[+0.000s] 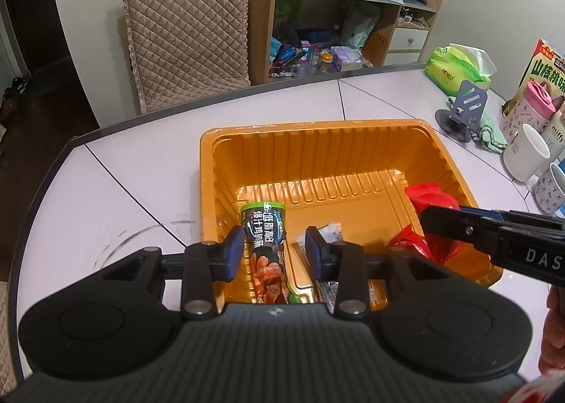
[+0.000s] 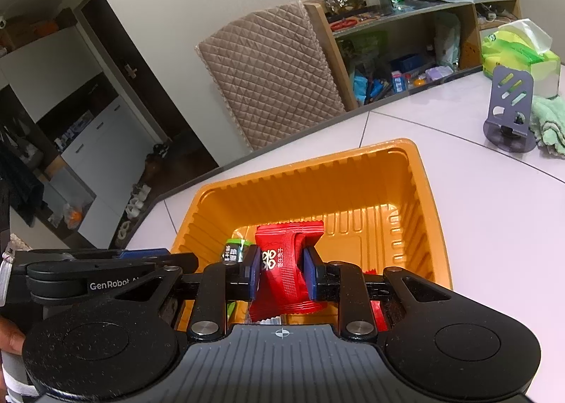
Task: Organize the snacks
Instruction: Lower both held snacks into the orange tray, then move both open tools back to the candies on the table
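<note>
Left wrist view: the green snack pouch [image 1: 265, 244] lies in the orange tray [image 1: 317, 149] at its seven o'clock corner, apparently just set down; the left gripper [image 1: 274, 253] stands wide, one pad beside it. Right gripper [image 2: 280, 274] pinches the red packet [image 2: 286, 269] over the tray's five o'clock side, likely lowering it in.

Left tool [image 1: 275, 250] straddles green snack pack [image 1: 265, 240] in tray [image 1: 317, 134].

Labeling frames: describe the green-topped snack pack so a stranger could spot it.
Find the orange tray on the white table. At its near-left corner, between the open left claw's fingers, lies the green pack: long, dark, green-capped, unlike the red pack and small clear wrapper.
</note>
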`<state>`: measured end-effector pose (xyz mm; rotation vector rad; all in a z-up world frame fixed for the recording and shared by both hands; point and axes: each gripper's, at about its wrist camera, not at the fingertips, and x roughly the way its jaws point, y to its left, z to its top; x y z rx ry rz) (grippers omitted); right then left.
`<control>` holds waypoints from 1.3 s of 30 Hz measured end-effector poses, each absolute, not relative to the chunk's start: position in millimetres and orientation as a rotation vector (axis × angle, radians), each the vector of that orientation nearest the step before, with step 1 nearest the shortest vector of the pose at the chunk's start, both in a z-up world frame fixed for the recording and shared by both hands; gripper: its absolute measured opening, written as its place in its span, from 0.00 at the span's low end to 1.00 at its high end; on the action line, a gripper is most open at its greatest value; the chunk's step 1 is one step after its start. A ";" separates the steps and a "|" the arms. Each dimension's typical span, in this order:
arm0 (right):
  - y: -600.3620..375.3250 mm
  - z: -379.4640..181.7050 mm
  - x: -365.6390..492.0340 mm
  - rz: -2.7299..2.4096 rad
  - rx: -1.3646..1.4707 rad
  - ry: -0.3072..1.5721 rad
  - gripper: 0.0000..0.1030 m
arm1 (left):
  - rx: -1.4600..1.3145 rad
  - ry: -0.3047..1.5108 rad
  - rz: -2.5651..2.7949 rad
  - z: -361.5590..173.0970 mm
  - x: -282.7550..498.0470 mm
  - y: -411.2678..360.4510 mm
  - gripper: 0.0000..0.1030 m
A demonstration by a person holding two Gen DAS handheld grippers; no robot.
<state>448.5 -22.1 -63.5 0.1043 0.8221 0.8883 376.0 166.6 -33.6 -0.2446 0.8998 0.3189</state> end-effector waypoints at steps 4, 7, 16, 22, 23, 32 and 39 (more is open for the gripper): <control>-20.5 -63.8 450.6 0.893 0.133 0.826 0.31 | -0.245 0.894 0.322 -31.3 374.0 166.4 0.41; -22.7 -61.4 449.9 0.893 0.152 0.800 0.55 | -0.242 0.892 0.321 -29.4 372.3 165.3 0.41; -32.3 -50.0 447.0 0.876 0.157 0.751 0.66 | -0.242 0.876 0.316 -20.5 364.4 161.5 0.55; -52.7 -42.7 439.4 0.850 0.156 0.724 0.72 | -0.249 0.851 0.304 -9.9 350.9 156.4 0.61; -56.9 -41.4 438.1 0.845 0.157 0.721 0.72 | -0.256 0.844 0.305 -8.0 347.6 155.8 0.63; -113.3 -31.7 413.2 0.812 0.177 0.686 0.73 | -0.333 0.787 0.338 5.7 299.6 157.5 0.69; -153.3 -40.5 384.8 0.780 0.162 0.725 0.73 | -0.399 0.779 0.385 6.8 254.9 158.1 0.69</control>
